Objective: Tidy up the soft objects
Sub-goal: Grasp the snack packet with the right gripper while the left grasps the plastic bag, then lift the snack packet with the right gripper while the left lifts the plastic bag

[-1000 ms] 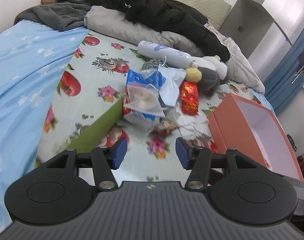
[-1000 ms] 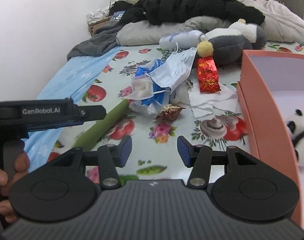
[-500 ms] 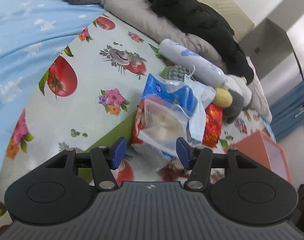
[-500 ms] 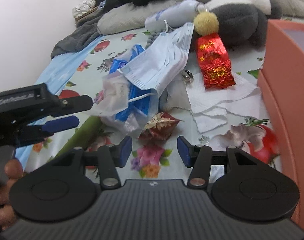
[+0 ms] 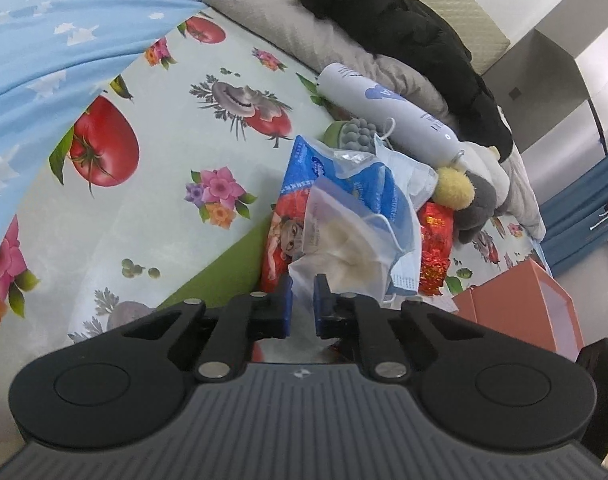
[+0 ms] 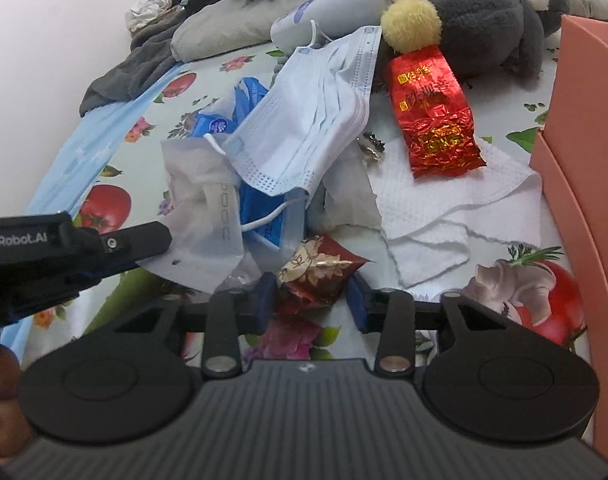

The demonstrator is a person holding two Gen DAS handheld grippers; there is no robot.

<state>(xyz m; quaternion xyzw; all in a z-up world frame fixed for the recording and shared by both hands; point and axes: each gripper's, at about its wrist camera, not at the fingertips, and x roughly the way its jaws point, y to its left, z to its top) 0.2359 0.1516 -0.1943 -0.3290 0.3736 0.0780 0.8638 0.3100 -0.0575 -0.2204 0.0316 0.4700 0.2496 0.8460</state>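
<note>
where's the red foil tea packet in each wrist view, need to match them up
Left wrist: the red foil tea packet lies right of centre, partly hidden behind the blue face mask, below the yellow pompom.
Right wrist: the packet lies upper right of centre in full view, on white tissue, right of the mask.
Shared landmark: the yellow pompom just above the packet.

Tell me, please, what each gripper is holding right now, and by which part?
The left gripper is shut on the translucent white bag, at its near bottom edge. The right gripper straddles the red-and-gold snack packet; whether its closing pads already grip it is unclear.
</note>
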